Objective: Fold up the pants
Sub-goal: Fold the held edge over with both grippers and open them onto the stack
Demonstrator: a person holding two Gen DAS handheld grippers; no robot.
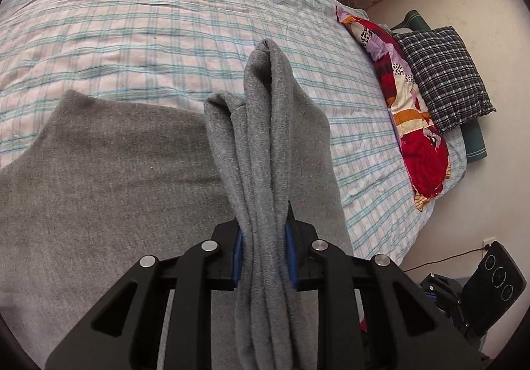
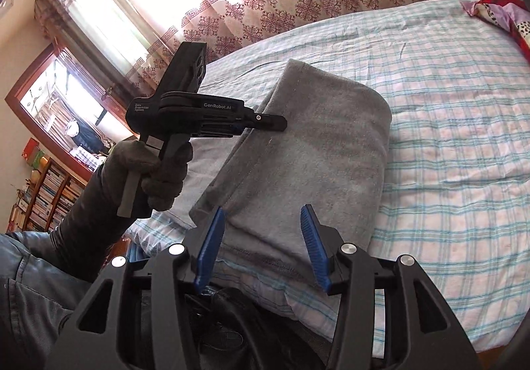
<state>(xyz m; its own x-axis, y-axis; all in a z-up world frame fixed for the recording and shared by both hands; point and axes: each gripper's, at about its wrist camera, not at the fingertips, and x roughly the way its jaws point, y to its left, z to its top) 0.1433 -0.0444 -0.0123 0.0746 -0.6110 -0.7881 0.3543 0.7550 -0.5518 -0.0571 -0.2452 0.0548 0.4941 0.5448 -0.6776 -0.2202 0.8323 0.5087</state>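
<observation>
Blue pads of the left gripper pinch a bunched fold of the grey pants, lifted above the rest of the garment, which lies on the checked bed sheet. Beside the pants' near edge, the right gripper stands spread with nothing between its pads. A gloved hand grips the left tool's handle.
</observation>
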